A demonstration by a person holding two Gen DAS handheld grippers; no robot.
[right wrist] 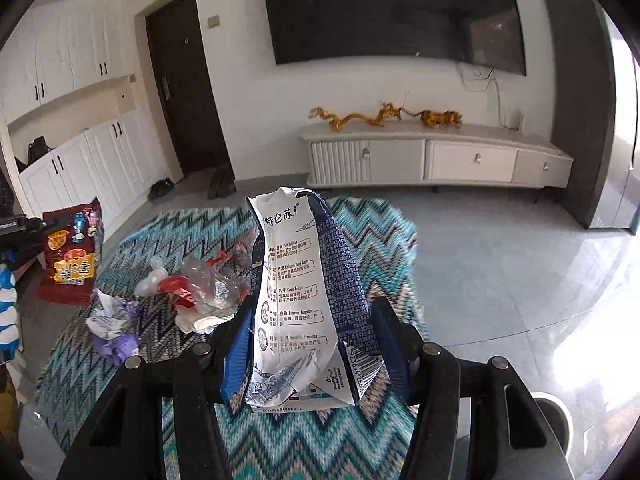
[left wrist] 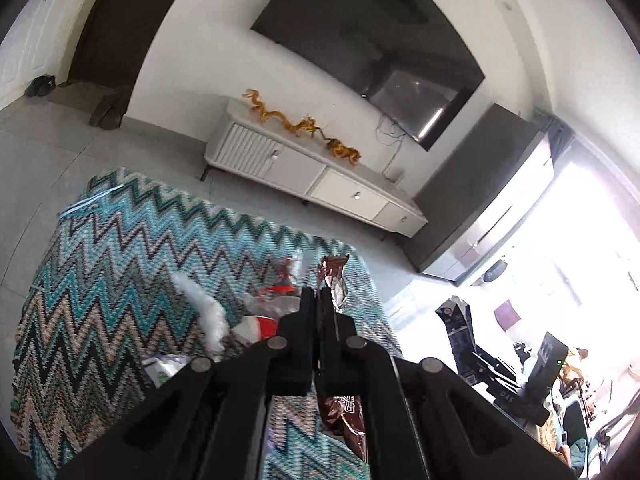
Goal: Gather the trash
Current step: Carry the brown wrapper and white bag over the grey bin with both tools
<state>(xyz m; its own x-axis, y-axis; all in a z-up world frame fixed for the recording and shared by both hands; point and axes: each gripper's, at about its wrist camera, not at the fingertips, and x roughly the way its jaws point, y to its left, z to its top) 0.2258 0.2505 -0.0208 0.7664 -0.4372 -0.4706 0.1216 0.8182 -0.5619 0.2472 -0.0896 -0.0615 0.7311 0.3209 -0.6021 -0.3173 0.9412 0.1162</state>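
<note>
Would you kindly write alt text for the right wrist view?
The right gripper holds a crushed white-and-blue milk carton above a zigzag rug. Wrappers and crumpled plastic litter the rug behind it, with a red snack bag at left.

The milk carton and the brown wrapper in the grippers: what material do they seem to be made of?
Milk carton: probably coated paperboard with a matte white and blue print; it is crushed and keeps sharp creases and folded flaps. Brown wrapper: likely thin plastic film with a foil lining; it is glossy and crinkled, and its inside looks silvery.
</note>
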